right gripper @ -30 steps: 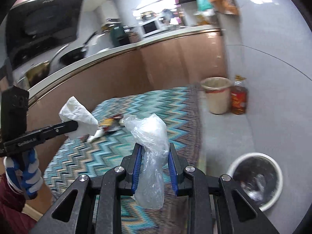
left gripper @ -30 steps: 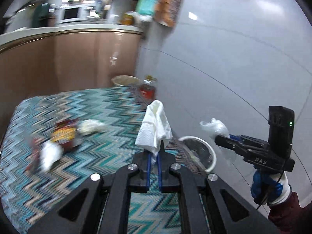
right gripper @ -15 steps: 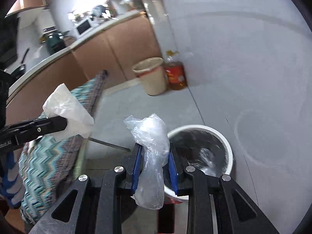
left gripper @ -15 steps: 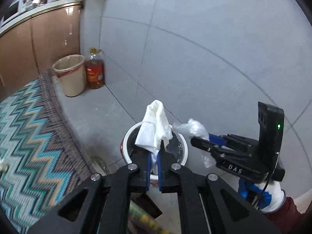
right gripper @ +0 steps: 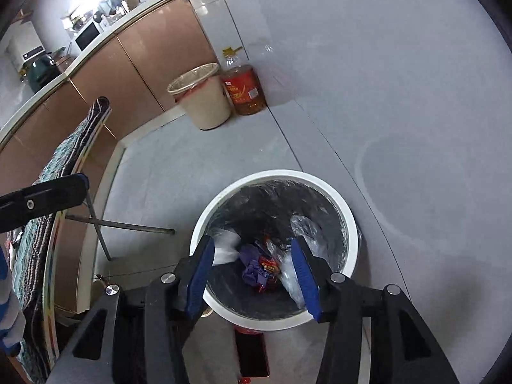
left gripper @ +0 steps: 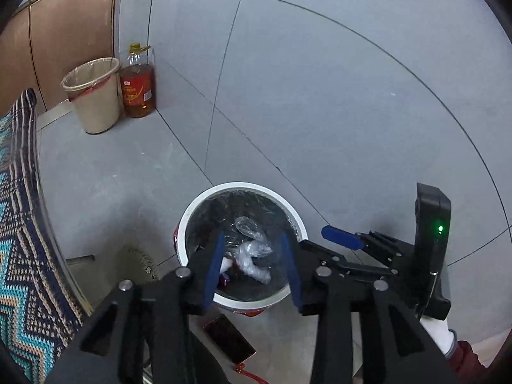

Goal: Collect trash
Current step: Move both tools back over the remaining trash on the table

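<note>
Jaws both just opened, empty; tissue [left gripper: 226,264], plastic bag [left gripper: 252,256] now in bin [left gripper: 192,214].

White-rimmed bin [left gripper: 195,206], centre frame, is showing a black liner – clear and white plastic scraps [left gripper: 252,252] are lying inside, with purple and red wrappers [right gripper: 260,264]. Gripper pads [right gripper: 200,267] are showing blue on black fingers. Upper left: beige bucket [left gripper: 96,108], amber oil bottle [left gripper: 137,91] wearing a red label. Left edge – cloth [left gripper: 19,249] is showing teal, navy and tan zigzags. Floor [left gripper: 320,96] is reading grey.
</note>
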`<control>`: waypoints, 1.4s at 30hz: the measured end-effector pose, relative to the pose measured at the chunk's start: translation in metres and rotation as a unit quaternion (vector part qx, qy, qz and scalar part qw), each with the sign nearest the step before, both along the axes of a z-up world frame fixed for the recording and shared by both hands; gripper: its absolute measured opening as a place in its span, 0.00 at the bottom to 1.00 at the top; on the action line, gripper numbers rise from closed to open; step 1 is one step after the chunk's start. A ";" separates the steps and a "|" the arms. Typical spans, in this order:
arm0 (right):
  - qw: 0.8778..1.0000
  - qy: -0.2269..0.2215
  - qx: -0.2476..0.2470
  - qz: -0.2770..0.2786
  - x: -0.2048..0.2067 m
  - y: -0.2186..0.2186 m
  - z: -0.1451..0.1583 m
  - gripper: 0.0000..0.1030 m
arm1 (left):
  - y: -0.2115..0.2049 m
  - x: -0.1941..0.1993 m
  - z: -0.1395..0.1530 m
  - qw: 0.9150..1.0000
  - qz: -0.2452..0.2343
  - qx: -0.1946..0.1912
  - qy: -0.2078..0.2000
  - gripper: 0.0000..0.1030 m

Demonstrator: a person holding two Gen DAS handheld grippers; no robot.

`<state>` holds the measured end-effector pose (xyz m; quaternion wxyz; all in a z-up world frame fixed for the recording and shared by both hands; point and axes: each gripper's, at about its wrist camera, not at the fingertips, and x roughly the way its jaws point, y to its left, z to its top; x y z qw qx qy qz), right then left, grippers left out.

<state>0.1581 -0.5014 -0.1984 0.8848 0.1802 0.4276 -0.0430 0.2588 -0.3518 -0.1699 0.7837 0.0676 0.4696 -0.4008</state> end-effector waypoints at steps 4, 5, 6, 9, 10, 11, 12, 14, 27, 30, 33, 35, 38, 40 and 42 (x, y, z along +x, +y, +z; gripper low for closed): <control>1.000 -0.001 0.004 -0.005 -0.003 -0.001 0.004 0.46 | 0.010 -0.006 0.005 1.000 0.007 -0.007 -0.005 0.34; 1.000 -0.003 0.005 -0.006 -0.005 0.000 0.004 0.46 | 0.014 -0.007 0.008 1.000 0.010 -0.010 -0.008 0.34; 1.000 -0.005 0.006 -0.007 -0.006 0.002 0.007 0.46 | 0.019 -0.009 0.011 1.000 0.013 -0.014 -0.013 0.34; 1.000 -0.016 0.008 -0.007 -0.010 0.009 0.018 0.46 | 0.036 -0.015 0.021 0.999 0.021 -0.027 -0.023 0.34; 1.000 -0.022 0.008 -0.006 -0.012 0.012 0.024 0.46 | 0.043 -0.018 0.026 0.999 0.023 -0.034 -0.029 0.34; 1.000 -0.027 0.006 -0.003 -0.015 0.016 0.030 0.46 | 0.050 -0.022 0.031 0.998 0.027 -0.039 -0.037 0.34; 0.999 -0.032 0.005 -0.001 -0.016 0.020 0.035 0.46 | 0.056 -0.023 0.033 0.998 0.029 -0.042 -0.043 0.34; 0.999 -0.044 0.003 0.006 -0.021 0.029 0.048 0.46 | 0.071 -0.028 0.042 0.997 0.036 -0.051 -0.050 0.34; 0.987 -0.137 -0.032 0.079 -0.047 0.119 0.141 0.47 | 0.178 -0.060 0.101 0.986 0.099 -0.070 -0.112 0.34; 0.982 -0.155 -0.041 0.099 -0.049 0.143 0.160 0.47 | 0.208 -0.068 0.113 0.982 0.118 -0.076 -0.125 0.35; 0.977 -0.169 -0.052 0.119 -0.052 0.170 0.175 0.48 | 0.238 -0.076 0.122 0.978 0.133 -0.083 -0.136 0.38; 0.973 -0.177 -0.057 0.135 -0.053 0.188 0.185 0.48 | 0.260 -0.084 0.127 0.975 0.145 -0.086 -0.145 0.40; 0.968 -0.186 -0.064 0.159 -0.055 0.213 0.195 0.48 | 0.293 -0.092 0.131 0.970 0.166 -0.092 -0.155 0.40; 0.964 -0.189 -0.066 0.175 -0.055 0.228 0.200 0.48 | 0.316 -0.097 0.131 0.966 0.182 -0.094 -0.160 0.41; 0.960 -0.192 -0.067 0.191 -0.053 0.244 0.204 0.48 | 0.340 -0.099 0.127 0.962 0.199 -0.098 -0.159 0.41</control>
